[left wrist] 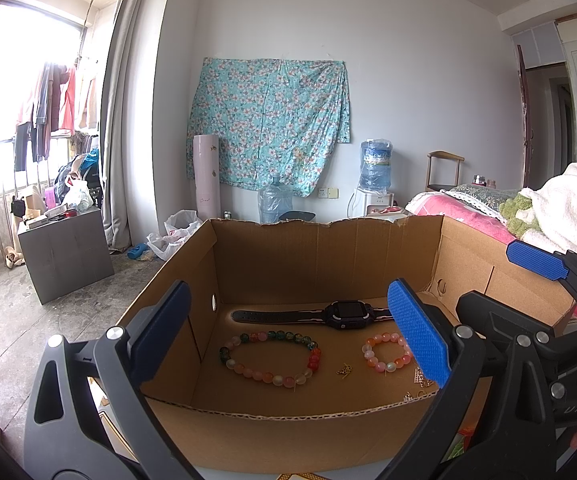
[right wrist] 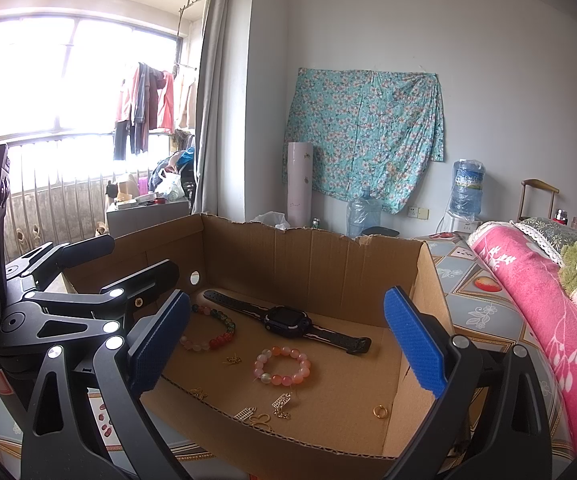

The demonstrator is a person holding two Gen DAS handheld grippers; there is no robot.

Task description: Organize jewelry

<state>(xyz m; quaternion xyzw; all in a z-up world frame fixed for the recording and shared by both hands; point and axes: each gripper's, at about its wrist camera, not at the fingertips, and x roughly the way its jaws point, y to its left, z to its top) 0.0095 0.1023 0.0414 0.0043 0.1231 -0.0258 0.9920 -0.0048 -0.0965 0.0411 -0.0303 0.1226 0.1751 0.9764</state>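
One cardboard box [right wrist: 312, 264], open-topped, holding one black watch [right wrist: 288, 322] at the far side, two bead bracelets, several small gold charms and one gold ring [right wrist: 379, 412]. From the left: large multicoloured bracelet [left wrist: 270, 358], tiny gold charm [left wrist: 344, 370], small pink bracelet [right wrist: 282, 366], ring at near right. Left gripper [left wrist: 288, 340] spread wide, empty, above the box's near left. Right gripper [right wrist: 288, 348] likewise wide open, empty, small pink bracelet lying below between its fingers.
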